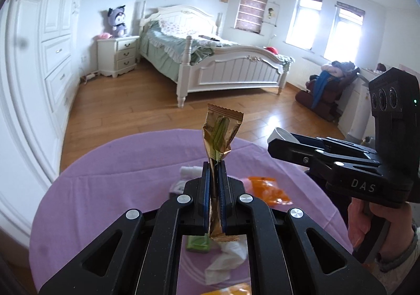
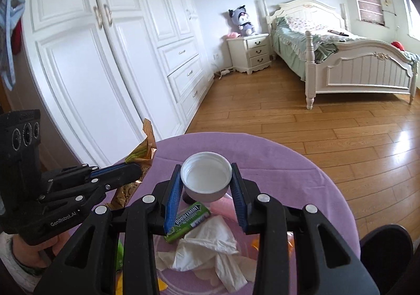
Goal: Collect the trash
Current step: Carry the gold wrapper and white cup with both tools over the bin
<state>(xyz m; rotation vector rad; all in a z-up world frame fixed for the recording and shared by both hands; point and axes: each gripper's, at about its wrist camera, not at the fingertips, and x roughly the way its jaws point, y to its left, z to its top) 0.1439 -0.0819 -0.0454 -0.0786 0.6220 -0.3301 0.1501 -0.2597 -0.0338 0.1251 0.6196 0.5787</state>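
My left gripper is shut on a gold foil wrapper with green print, held upright above the purple-clothed round table. It also shows at the left of the right wrist view, the wrapper sticking up. My right gripper is shut on a white plastic cap, open side up, held above the table. In the left wrist view the right gripper is at the right with the cap at its tip.
On the table lie crumpled white tissue, a green Doublemint gum pack, an orange wrapper, a pink item. Beyond are wooden floor, a white wardrobe, a bed and a nightstand.
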